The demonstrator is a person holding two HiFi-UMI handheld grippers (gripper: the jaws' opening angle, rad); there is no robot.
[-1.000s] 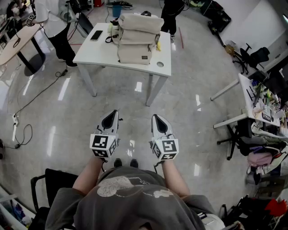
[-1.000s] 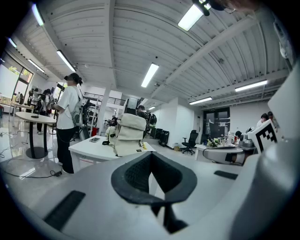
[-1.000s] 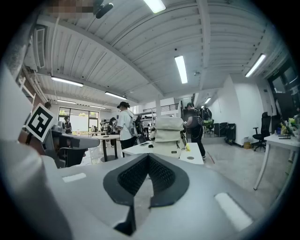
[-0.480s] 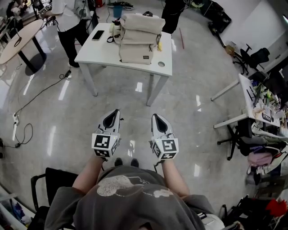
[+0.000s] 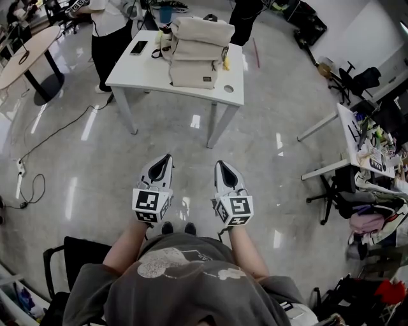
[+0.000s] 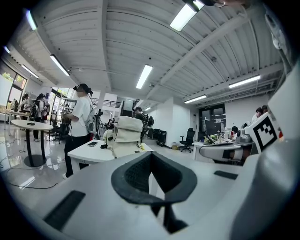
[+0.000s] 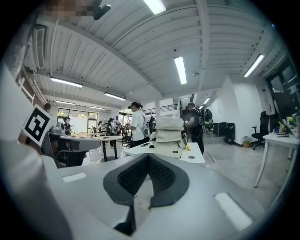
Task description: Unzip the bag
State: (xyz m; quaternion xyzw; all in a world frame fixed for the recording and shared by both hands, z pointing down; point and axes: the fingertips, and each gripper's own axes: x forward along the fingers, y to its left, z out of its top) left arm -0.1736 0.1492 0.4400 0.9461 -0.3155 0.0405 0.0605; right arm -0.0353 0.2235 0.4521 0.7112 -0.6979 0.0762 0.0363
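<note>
A beige backpack [image 5: 197,52] stands upright on a white table [image 5: 153,73] across the floor, well ahead of me. It also shows beyond the jaws as the bag [image 6: 127,136] in the left gripper view and the bag [image 7: 169,131] in the right gripper view. My left gripper [image 5: 162,161] and right gripper [image 5: 221,167] are held side by side in front of my body, over the bare floor and far short of the table. Both are shut with nothing between the jaws, as the left gripper [image 6: 151,158] and the right gripper [image 7: 147,160] show in their own views.
A phone [image 5: 138,47] and small items lie on the table beside the bag. A person in a white shirt [image 5: 109,28] stands at its far left corner, another person [image 5: 243,16] behind it. A cluttered desk [image 5: 357,143] is at right, a round table [image 5: 25,56] at left, a cable [image 5: 44,143] on the floor.
The person in the white shirt has walked right, up to the table's far left corner. My grippers have hardly moved.
</note>
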